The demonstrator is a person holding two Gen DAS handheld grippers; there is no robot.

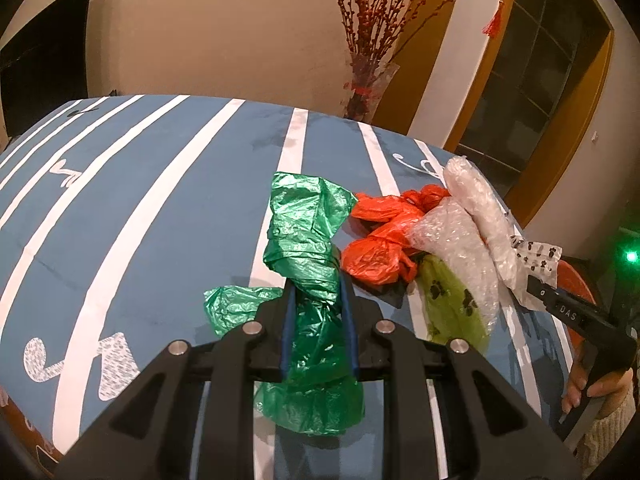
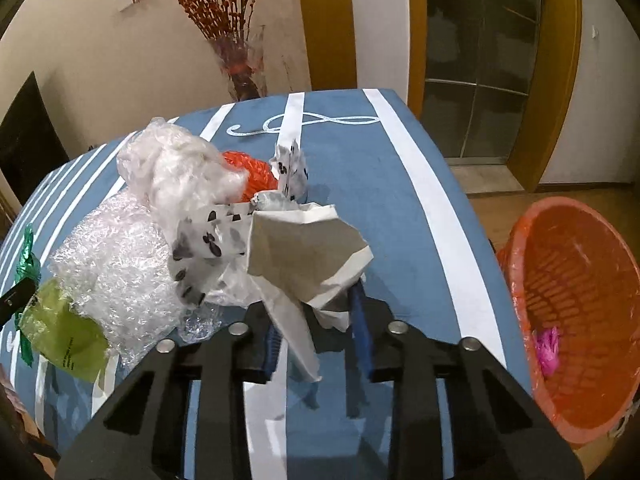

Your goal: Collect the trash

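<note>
Two hand-held grippers work over a blue table (image 1: 152,208) with white stripes, each with trash between its fingers. From the left wrist view, the left gripper (image 1: 318,292) has its jaws drawn close on a crumpled green plastic bag (image 1: 304,240), which bunches up at 12 o'clock of the fingertips and hangs down between the blue pads toward 6 o'clock. At 2 o'clock of that bag lies an orange plastic bag (image 1: 380,240), and past it, at 3 o'clock, bubble wrap (image 1: 456,248) over a lime-green bag with paw prints (image 1: 452,308), then a roll of white plastic (image 1: 480,208). The right gripper (image 1: 536,284) reaches in from 4 o'clock, with a hand (image 1: 592,384) on its grip.

From the right wrist view, the right gripper (image 2: 316,312) has its jaws narrowed on a crumpled white paper bag (image 2: 304,248), which stands up between the fingers. A paw-print wrapper (image 2: 208,240) touches the paper at 9 o'clock. An orange laundry-style basket (image 2: 576,320) sits off the table edge at 3 o'clock, with a pink scrap (image 2: 546,348) inside.
</note>
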